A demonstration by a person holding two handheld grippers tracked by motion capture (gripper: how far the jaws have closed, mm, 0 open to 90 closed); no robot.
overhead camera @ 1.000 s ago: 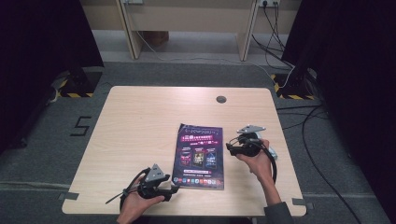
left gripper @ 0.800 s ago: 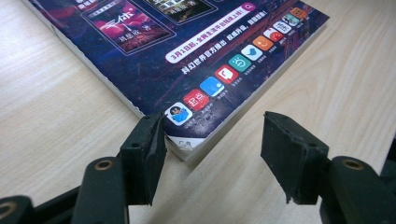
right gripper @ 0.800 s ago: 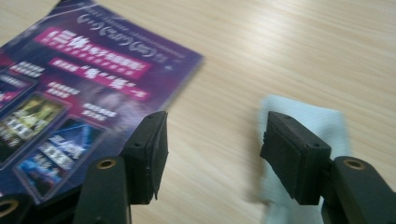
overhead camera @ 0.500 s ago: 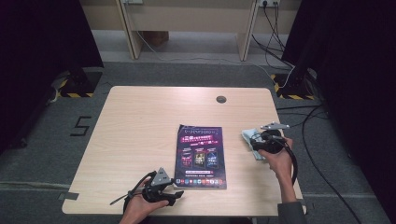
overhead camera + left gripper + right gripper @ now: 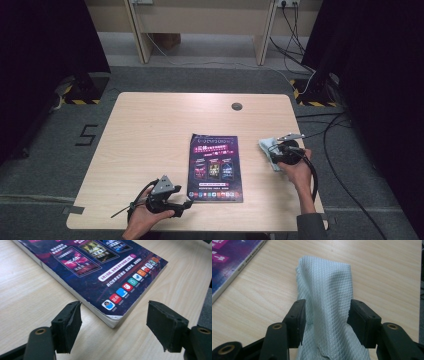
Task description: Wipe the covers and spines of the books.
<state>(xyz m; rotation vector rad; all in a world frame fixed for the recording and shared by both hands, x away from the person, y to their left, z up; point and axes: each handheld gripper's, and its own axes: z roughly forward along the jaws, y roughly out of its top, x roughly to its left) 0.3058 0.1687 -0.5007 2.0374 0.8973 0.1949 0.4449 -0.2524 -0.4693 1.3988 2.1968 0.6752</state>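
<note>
A thick book with a dark purple cover (image 5: 215,167) lies flat in the middle of the wooden table (image 5: 150,130). My left gripper (image 5: 186,204) is at its near left corner. In the left gripper view its jaws (image 5: 113,326) have just been opening and stand wide on either side of the book's corner (image 5: 100,272), without touching it. My right gripper (image 5: 275,156) is to the right of the book. Its jaws (image 5: 327,320) have just been closing and pinch a bunched light blue cloth (image 5: 324,277) that rests on the table (image 5: 266,146).
A round cable hole (image 5: 236,106) sits near the table's far edge. The right hand is close to the table's right edge. Cables (image 5: 330,150) trail on the floor to the right. Desk legs (image 5: 262,35) stand behind the table.
My right gripper has moved to the right, from the book's right edge to the bare table beside it, with the cloth. The left hand has stayed near the book's corner.
</note>
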